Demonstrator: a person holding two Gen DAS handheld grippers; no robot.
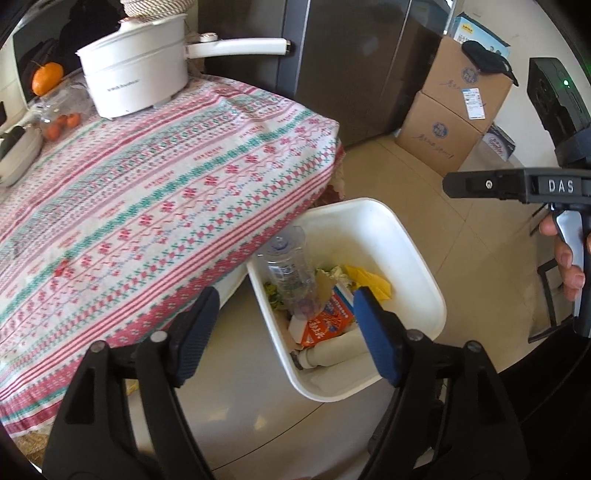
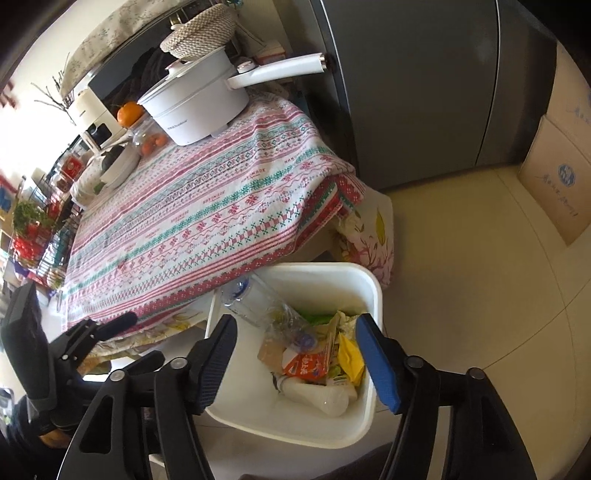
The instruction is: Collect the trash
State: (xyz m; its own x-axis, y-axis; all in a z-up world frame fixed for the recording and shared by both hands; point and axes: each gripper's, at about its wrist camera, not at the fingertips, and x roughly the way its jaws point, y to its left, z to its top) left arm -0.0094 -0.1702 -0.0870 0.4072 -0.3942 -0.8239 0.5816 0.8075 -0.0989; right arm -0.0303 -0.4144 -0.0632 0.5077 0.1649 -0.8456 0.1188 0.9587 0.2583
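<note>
Bin [image 2: 364, 291] of trash beside the table [image 2: 207, 221] (clear bottle [image 2: 251, 299] on top). Both grippers, left [image 1: 286, 328] and right [image 2: 295, 354], above bin, jaws spread, gripping nothing.

a table covered by a striped red, green and white tablecloth [image 1: 155, 192] serves as the landmark. a white long-handled pot [image 1: 136, 74] is set on its far end, with a woven mat [image 2: 201, 35] laid on the lid. just beside the pot, an orange [image 1: 46, 77] is seen above a clear container of smaller orange fruit [image 1: 61, 123]. a grey refrigerator [image 1: 354, 62] is placed behind the table's far corner. two stacked cardboard boxes [image 1: 454, 114] are found on the pale tiled floor [image 2: 461, 266] beyond the refrigerator, well apart from the table. a floral cloth [image 2: 369, 236] is hung below the tablecloth's corner.
</note>
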